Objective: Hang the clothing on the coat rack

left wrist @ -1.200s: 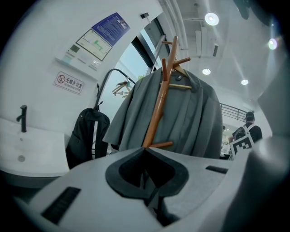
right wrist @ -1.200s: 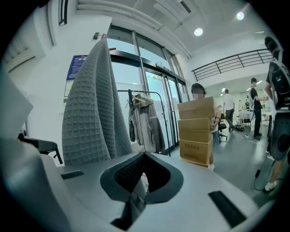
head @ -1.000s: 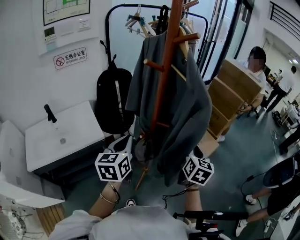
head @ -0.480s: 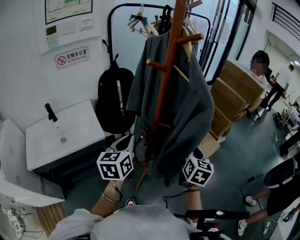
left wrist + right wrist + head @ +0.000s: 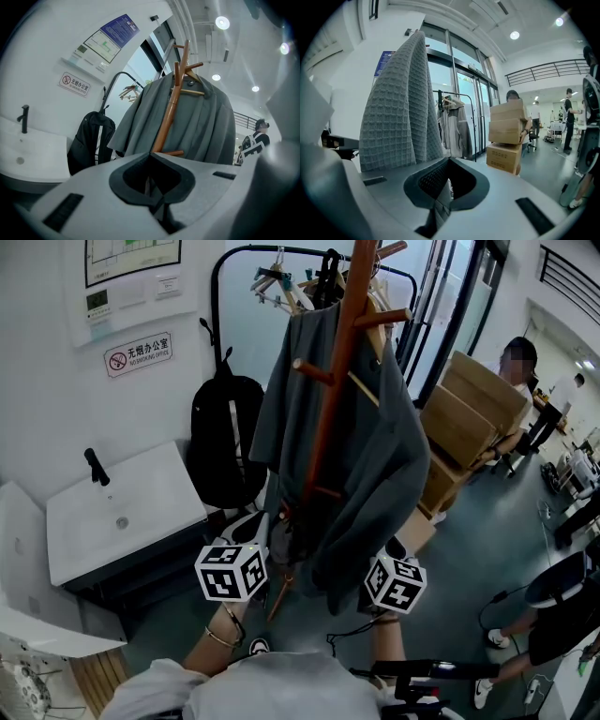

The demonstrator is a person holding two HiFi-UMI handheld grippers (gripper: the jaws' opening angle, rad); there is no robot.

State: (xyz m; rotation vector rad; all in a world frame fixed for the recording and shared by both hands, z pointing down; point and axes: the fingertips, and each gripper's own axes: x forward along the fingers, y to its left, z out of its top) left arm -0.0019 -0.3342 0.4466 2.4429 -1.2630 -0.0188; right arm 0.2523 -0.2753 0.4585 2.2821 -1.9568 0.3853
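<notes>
A grey coat (image 5: pixel 375 446) hangs on the wooden coat rack (image 5: pixel 336 381), draped over its upper pegs. Both grippers sit low, under the coat's hem. My left gripper (image 5: pixel 251 531) is by the pole's foot, shut and empty. In the left gripper view the shut left gripper (image 5: pixel 151 154) looks up at the pole (image 5: pixel 171 110) and the coat (image 5: pixel 211 122). My right gripper (image 5: pixel 394 554) is just below the coat's right hem. In the right gripper view the right gripper (image 5: pixel 449 161) is shut with nothing in it, and the coat's knit cloth (image 5: pixel 396 122) hangs just beyond it.
A black backpack (image 5: pixel 225 442) hangs by the wall behind the rack. A white sink cabinet (image 5: pixel 122 512) stands at the left. A black clothes rail (image 5: pixel 281 259) with hangers is behind. A person holds stacked cardboard boxes (image 5: pixel 469 409) at the right; more people stand further right.
Both grippers stay under the coat, hardly moved. The coat hangs as before. The person with the boxes has shifted slightly.
</notes>
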